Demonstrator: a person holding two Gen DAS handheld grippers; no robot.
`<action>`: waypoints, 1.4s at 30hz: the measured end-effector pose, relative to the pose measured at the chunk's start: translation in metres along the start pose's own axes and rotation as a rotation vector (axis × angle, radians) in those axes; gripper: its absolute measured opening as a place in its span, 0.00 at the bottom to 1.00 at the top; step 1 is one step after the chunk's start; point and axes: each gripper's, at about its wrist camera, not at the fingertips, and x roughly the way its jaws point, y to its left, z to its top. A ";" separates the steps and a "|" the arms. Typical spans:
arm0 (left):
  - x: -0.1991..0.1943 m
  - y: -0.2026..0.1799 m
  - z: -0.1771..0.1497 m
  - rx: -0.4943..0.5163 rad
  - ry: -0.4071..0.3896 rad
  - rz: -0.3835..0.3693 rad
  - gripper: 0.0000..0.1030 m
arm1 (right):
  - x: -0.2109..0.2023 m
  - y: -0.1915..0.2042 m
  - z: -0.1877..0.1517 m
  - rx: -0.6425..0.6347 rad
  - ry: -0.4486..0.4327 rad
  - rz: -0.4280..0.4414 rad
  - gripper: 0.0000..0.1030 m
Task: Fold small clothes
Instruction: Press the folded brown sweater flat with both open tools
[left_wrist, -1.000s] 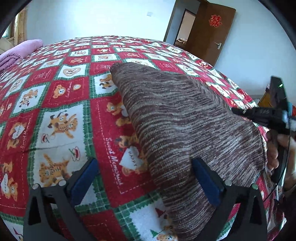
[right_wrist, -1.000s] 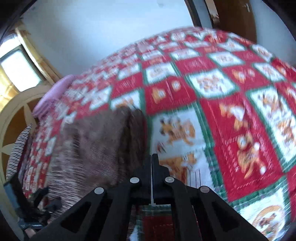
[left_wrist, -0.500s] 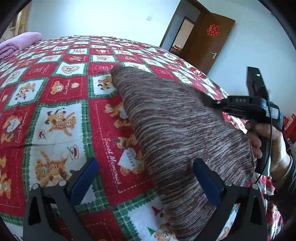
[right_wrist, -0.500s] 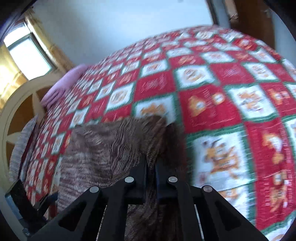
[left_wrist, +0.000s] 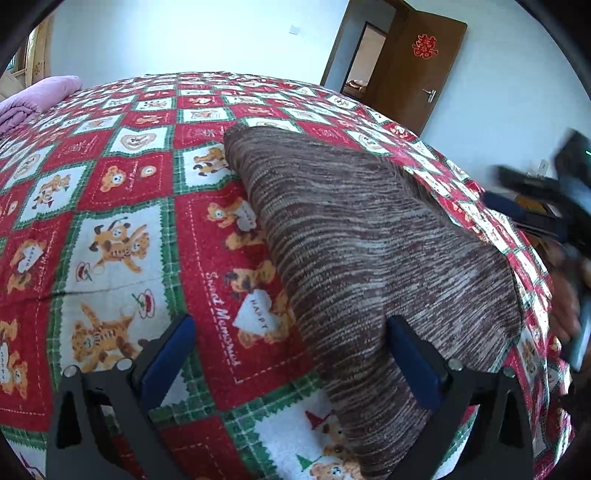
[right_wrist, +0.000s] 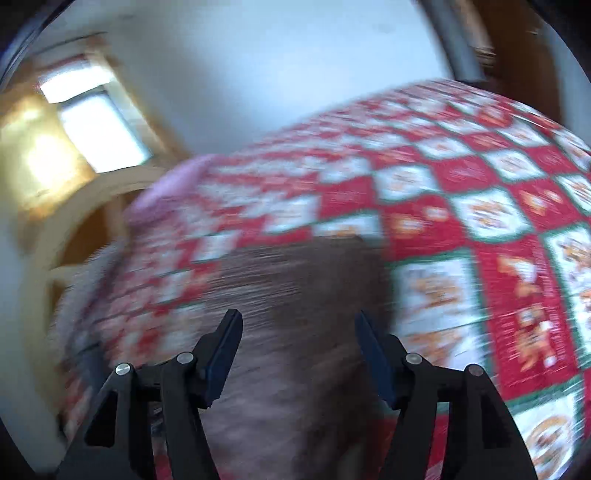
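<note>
Folded garment (left_wrist: 369, 236) on quilt (left_wrist: 122, 206).
Left gripper (left_wrist: 291, 350) and right gripper (right_wrist: 299, 332) both spread wide, holding nothing.

Garment (left_wrist: 362, 240) lies flat on bed (left_wrist: 122, 206), near its right edge. Pillow (left_wrist: 33, 96) at far left. Door (left_wrist: 424, 62) behind bed.

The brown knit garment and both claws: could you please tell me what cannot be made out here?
- Brown knit garment: its near end runs off the left wrist view's bottom edge.
- Right claw: smeared at that view's right edge.
- Right wrist view: motion blur hides the bedspread print and garment weave.
</note>
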 end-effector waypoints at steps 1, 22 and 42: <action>0.000 0.000 0.000 -0.003 -0.001 -0.002 1.00 | -0.006 0.009 -0.006 -0.030 0.007 0.046 0.63; -0.007 -0.003 0.014 -0.039 -0.022 -0.011 1.00 | -0.015 -0.060 -0.073 0.134 0.037 0.045 0.61; 0.020 -0.018 0.014 0.000 0.014 -0.023 1.00 | 0.086 -0.101 0.018 0.258 0.104 0.041 0.61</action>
